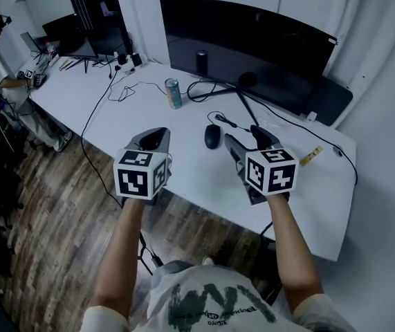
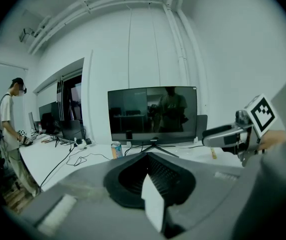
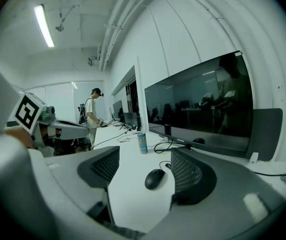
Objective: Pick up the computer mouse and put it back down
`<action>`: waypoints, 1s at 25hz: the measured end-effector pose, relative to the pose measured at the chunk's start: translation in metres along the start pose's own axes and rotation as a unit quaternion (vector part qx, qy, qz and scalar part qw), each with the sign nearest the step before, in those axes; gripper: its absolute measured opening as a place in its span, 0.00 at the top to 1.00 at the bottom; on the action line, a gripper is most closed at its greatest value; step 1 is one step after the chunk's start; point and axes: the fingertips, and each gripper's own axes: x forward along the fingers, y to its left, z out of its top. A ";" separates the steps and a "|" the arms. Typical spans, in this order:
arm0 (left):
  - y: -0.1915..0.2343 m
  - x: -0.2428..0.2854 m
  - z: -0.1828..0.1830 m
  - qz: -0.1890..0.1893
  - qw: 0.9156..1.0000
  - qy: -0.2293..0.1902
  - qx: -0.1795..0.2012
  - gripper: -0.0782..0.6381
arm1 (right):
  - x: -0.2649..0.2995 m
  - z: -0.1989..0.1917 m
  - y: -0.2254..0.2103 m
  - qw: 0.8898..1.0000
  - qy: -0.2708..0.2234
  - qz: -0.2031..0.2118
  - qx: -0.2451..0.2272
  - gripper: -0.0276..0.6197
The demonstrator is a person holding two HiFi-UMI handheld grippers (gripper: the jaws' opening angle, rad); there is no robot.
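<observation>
Where the mouse is: the computer mouse [image 3: 155,179] sits flat on the white table [image 1: 197,178], just ahead of the right gripper [image 1: 250,141], a bit toward its right finger
Long way of the mouse: it runs about the same way the right fingers point, with its cord at the far end, so I think they could close on its two sides
Right fingers: wide apart, nothing between them, not touching the mouse
Left fingers: the left gripper [image 1: 154,141] has its fingers pressed together, holding nothing
Nearer hand: the right one; the mouse lies farther off to the right of the left fingers
Next move, I think: bring the right fingers forward and down around the mouse
</observation>
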 end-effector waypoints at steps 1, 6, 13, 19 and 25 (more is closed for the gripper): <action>0.001 0.002 0.001 0.000 1.000 -0.001 0.000 0.89 | 0.004 -0.001 0.000 1.000 0.002 0.001 0.001 0.48; 0.009 0.017 0.004 -0.005 1.000 -0.004 -0.003 0.89 | 0.021 -0.003 -0.001 1.000 0.010 0.004 0.009 0.48; 0.016 0.055 0.008 -0.033 0.999 -0.003 0.004 0.89 | 0.048 -0.012 -0.014 0.999 0.018 -0.013 0.026 0.48; 0.032 0.100 0.016 -0.073 0.997 0.001 0.009 0.89 | 0.079 -0.018 -0.026 0.998 0.035 -0.044 0.040 0.48; 0.052 0.145 0.010 -0.117 0.993 0.011 0.007 0.89 | 0.115 -0.030 -0.039 0.993 0.061 -0.080 0.060 0.48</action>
